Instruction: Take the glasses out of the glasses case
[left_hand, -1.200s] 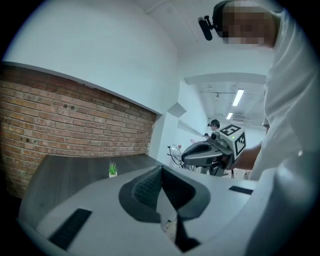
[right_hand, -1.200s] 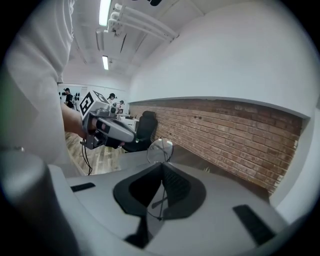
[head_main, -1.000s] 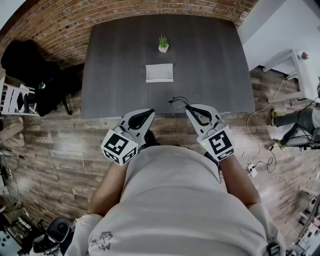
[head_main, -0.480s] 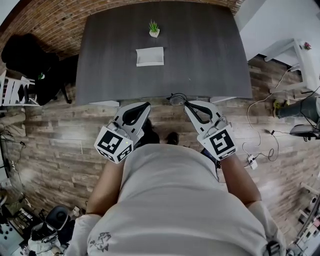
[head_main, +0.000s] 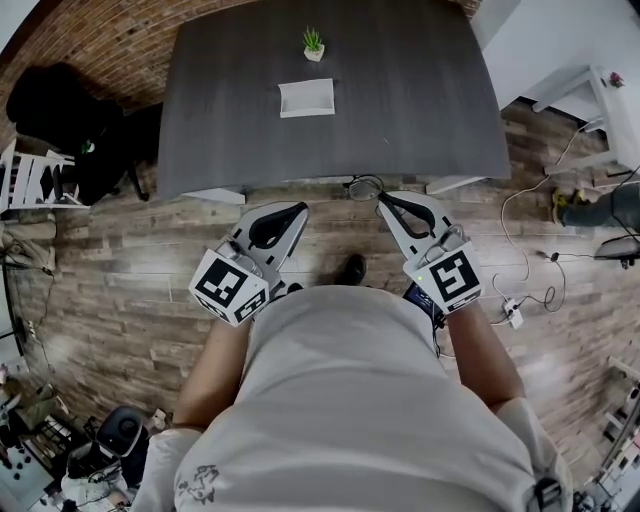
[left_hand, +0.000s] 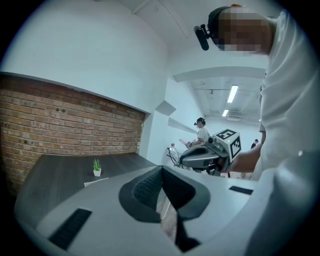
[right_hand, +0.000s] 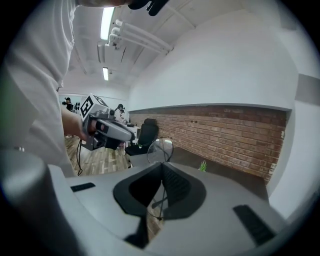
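Note:
The glasses (head_main: 365, 187) hang in front of the table's near edge, above the wooden floor, with my right gripper (head_main: 383, 198) shut on their thin frame. In the right gripper view one round lens (right_hand: 160, 150) stands above the closed jaws. The white glasses case (head_main: 307, 98) lies open on the dark table (head_main: 420, 110), far from both grippers. My left gripper (head_main: 300, 208) is level with the right one, its jaws together and nothing between them. In the left gripper view the case (left_hand: 95, 182) shows as a pale strip on the table.
A small potted plant (head_main: 314, 43) stands behind the case. A black chair (head_main: 60, 120) and a white rack (head_main: 30, 185) are at the table's left. Cables and a power strip (head_main: 515, 315) lie on the floor at the right, near a white desk (head_main: 590, 110). People are in the background.
Both grippers have drawn back from the table together, the right one carrying the glasses from over the table's edge to above the floor. The table now lies farther off.

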